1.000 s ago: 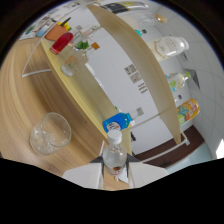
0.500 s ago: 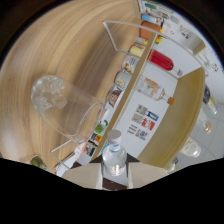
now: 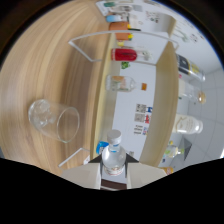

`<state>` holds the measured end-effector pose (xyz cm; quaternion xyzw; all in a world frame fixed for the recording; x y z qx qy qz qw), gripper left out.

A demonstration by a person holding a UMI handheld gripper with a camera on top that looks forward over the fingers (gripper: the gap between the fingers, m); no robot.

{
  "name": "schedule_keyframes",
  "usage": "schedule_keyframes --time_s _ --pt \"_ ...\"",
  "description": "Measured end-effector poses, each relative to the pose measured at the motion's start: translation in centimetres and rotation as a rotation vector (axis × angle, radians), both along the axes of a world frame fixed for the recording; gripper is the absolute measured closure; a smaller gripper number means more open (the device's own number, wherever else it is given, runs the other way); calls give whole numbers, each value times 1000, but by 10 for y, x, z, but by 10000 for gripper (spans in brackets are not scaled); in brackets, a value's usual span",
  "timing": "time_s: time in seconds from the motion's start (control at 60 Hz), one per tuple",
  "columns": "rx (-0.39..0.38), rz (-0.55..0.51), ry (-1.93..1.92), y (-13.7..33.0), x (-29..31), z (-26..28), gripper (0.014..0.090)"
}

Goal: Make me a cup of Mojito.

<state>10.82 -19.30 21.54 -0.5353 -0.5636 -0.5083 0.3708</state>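
A small clear bottle with a pale cap sits between my fingers, and my gripper is shut on its body. The whole view is rolled to one side, so the bottle is tipped over with me. A clear drinking glass stands on the wooden tabletop, just ahead of the fingers and to the left of the bottle's cap. Its mouth faces toward the bottle. I cannot tell whether any liquid is coming out.
A wooden shelf unit beyond the bottle holds a red container, a clear bottle and a glass jar. A white outline marks a zone on the table. A blue-labelled item lies beside the bottle.
The gripper has rolled further with the bottle in it. The glass now appears larger and closer to the bottle's cap, and the shelves have swung across the view.
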Motion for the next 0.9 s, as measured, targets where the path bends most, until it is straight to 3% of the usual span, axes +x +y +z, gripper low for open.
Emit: schedule_keyframes --time_s 0.217,0.4,0.7,0.9 --pt "21 -140 941 -6 14 20 710" --pt "-9 -278 1485 -13 35 -23 711" --pt "-167 -520 1687 -16 48 -148 711" --pt "-224 -580 1697 -16 47 -185 709"
